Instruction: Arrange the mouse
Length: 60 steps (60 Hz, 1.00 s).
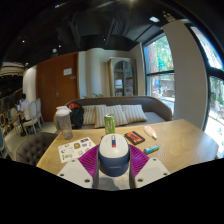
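Observation:
A computer mouse (113, 152), white on top with a dark blue lower body, sits between my two fingers. The magenta pads (89, 160) press against both of its sides, and it is held above the near edge of the wooden table (170, 143). My gripper (113, 162) is shut on the mouse. The underside of the mouse is hidden.
Beyond the mouse stand a green can (110, 123), a clear tumbler (65, 123) and a dark red object (77, 114). A printed card (74, 150) lies to the left; a small box (134, 137), a white item (150, 131) and a teal item (151, 150) lie to the right. A sofa (125, 112) runs behind the table.

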{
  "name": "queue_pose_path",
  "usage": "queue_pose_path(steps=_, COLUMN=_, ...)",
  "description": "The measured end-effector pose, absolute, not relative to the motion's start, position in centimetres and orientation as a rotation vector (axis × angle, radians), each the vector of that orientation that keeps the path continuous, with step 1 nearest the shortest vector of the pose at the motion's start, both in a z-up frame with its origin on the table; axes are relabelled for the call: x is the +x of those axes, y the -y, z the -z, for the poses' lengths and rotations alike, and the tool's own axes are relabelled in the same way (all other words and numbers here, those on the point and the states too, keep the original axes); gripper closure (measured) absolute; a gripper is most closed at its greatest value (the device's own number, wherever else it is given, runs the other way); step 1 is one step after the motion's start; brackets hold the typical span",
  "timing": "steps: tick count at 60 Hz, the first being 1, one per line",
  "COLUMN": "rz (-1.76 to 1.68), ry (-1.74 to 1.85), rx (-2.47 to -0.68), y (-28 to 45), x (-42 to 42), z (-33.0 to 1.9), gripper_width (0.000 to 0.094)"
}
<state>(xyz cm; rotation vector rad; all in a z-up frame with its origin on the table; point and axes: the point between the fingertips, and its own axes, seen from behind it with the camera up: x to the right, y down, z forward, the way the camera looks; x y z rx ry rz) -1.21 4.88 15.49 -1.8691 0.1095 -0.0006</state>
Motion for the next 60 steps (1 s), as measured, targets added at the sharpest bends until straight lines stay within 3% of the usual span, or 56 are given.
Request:
queue_pose_path(steps=8, rz=-0.056, ry=-0.107, rx=-2.029, y=-6.0, x=-2.9, z=-7.4, gripper_width=0.0524)
queue_pose_path(steps=23, rz=-0.029, ry=-0.123, rx=-2.214, y=-6.0, x=-1.9, z=1.0, gripper_width=0.0515)
queue_pose_path(steps=37, rz=-0.059, ry=-0.019, rx=-2.225, y=-5.7, x=-2.3, z=0.9, gripper_width=0.0336)
queue_pose_path(steps=39, rz=-0.082, ry=-0.01, rx=-2.226, y=-5.2, x=-2.6, z=0.7, gripper_width=0.0228)
queue_pose_path(steps=41, rz=-0.102, ry=-0.012, rx=-2.226, y=-4.6, x=-2.8, z=0.5, gripper_width=0.0041)
queue_pose_path(steps=44, rz=-0.116, ry=-0.016, rx=-2.219, y=-3.3, x=-2.6, z=-0.1, gripper_width=0.0106)
queue_pose_path(steps=60, rz=-0.142, ry=-0.055, rx=-2.118, y=7.6, x=0.3, z=-3.2, gripper_width=0.0092)
